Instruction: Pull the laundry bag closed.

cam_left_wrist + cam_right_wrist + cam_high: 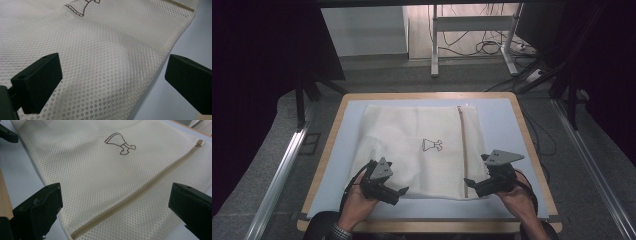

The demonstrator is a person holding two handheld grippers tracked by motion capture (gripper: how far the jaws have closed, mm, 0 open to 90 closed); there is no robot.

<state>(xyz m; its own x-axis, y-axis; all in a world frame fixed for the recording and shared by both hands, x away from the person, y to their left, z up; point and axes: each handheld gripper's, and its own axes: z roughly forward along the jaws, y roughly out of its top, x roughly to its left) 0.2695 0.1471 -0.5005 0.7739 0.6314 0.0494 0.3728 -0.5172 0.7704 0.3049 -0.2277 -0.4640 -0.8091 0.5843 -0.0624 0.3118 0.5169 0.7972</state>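
A cream mesh laundry bag [422, 150] lay flat on the counter [507, 120]. The left tongs [402, 191] stood spread at the bag's near left corner. The right tongs [468, 182] stood spread over its zipper [140, 191] end.

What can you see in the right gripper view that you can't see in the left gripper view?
The right gripper view looks along the whole beige zipper to its metal pull, and takes in the complete little drawing plus a wooden table edge. The left gripper view looks at a soft raised fold in the mesh, with just a sliver of zipper at the top. Both share the cream mesh bag, the pale blue mat under it, and wide-open black jaws hovering above the bag.
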